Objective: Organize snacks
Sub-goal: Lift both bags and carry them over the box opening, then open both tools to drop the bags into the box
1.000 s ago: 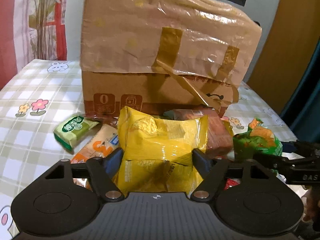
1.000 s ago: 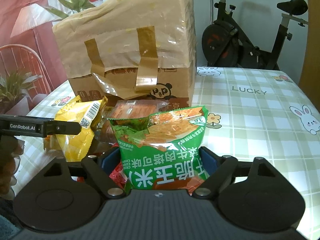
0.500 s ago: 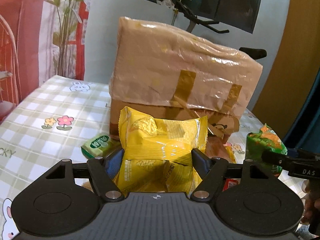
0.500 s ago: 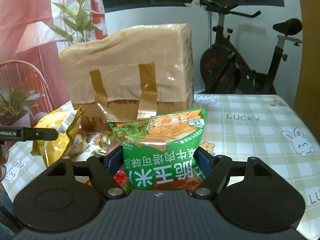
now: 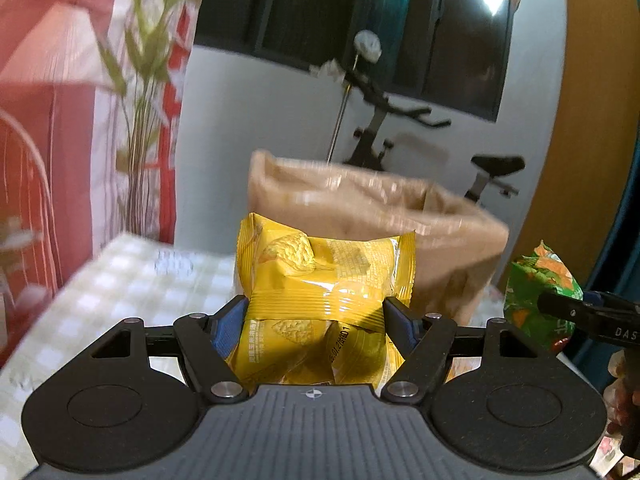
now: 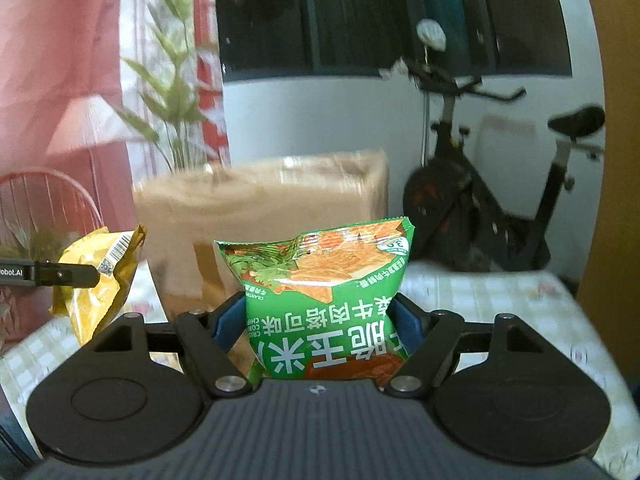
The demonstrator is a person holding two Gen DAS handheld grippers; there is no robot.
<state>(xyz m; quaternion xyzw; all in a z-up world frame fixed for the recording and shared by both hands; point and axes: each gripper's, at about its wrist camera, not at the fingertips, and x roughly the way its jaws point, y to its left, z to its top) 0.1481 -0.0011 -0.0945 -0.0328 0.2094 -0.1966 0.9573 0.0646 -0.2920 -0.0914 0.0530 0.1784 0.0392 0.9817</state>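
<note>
Left gripper (image 5: 314, 316) clamps the yellow snack pack (image 5: 324, 280) near the camera; the bag-covered box (image 5: 440, 240) stands behind it on the table (image 5: 120, 280). Right gripper (image 6: 320, 320) pinches the green chip bag (image 6: 320, 292), box behind, exercise bike (image 6: 500, 200) far right. Both packs up off the table.
</note>
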